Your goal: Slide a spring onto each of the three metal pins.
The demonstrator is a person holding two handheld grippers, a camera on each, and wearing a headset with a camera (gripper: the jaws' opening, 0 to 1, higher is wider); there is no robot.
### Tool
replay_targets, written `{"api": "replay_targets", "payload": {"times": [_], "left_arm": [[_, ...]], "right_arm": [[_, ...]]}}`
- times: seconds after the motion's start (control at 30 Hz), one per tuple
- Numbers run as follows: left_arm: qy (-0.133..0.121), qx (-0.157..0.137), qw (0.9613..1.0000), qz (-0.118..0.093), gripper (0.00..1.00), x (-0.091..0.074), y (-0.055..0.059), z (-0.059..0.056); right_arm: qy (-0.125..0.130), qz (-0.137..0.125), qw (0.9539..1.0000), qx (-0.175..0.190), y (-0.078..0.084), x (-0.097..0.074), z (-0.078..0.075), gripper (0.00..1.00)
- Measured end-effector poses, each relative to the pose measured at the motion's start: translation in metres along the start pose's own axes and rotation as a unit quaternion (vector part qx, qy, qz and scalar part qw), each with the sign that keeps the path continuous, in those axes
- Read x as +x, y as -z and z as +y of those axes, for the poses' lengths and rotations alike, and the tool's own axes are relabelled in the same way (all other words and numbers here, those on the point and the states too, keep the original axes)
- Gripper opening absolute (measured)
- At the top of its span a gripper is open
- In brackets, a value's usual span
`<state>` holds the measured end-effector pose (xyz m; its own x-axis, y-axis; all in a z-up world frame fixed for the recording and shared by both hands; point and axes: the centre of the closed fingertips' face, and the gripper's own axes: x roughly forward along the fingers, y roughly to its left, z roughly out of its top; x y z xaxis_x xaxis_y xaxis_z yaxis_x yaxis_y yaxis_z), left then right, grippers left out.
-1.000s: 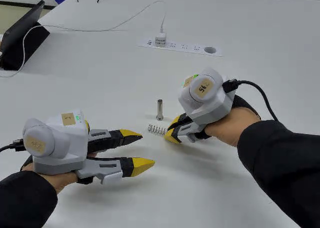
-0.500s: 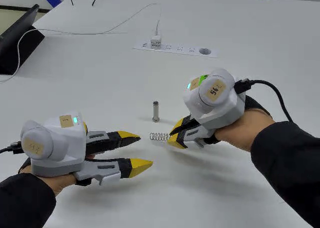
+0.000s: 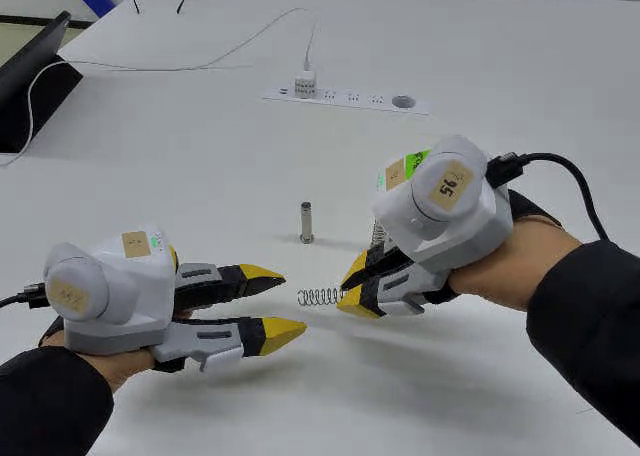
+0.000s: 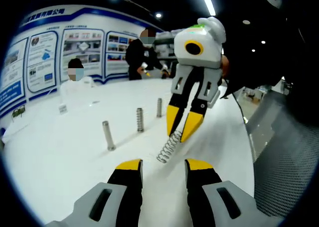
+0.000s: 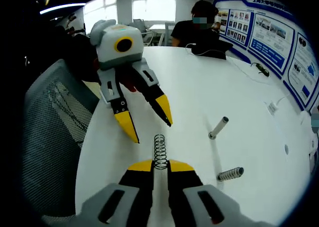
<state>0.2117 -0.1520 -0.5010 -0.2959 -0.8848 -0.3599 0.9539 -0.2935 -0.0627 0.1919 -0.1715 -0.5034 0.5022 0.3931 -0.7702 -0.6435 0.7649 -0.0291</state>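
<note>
Our right gripper (image 5: pixel 160 165) pinches 1 end of a spring (image 5: pixel 160 150) between nearly closed jaws. The coils reach out toward our left gripper (image 3: pixel 278 299), whose jaws gape wide around nothing. Right of the right gripper's tips stands 1 spring-covered pin (image 5: pixel 230 174), and farther out 1 bare metal pin (image 5: pixel 218 127).

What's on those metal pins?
The nearest pin is bare; the middle pin carries a spring. The farthest pin is too small to judge. In the head view, the right tongs largely cover those two.
</note>
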Motion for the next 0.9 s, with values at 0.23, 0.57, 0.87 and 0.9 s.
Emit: {"api": "replay_targets", "payload": {"times": [0.23,0.57,0.87,0.9], "left_arm": [[0.016,0.009,0.9998,0.006,0.32,0.001,0.002,-0.008],[0.043,0.034,0.9984,0.018,0.26,0.007,0.007,-0.021],[0.051,0.044,0.9976,0.018,0.12,0.006,0.009,-0.022],[0.051,0.044,0.9976,0.018,0.12,0.006,0.009,-0.022]], "right_arm": [[-0.018,0.005,0.9997,-0.014,-0.001,-0.001,0.009,0.11],[-0.038,0.010,0.9989,-0.025,-0.005,-0.002,0.019,0.11],[-0.043,0.011,0.9986,-0.029,-0.011,-0.005,0.024,0.11],[-0.043,0.010,0.9986,-0.029,-0.012,-0.006,0.024,0.11]]}}
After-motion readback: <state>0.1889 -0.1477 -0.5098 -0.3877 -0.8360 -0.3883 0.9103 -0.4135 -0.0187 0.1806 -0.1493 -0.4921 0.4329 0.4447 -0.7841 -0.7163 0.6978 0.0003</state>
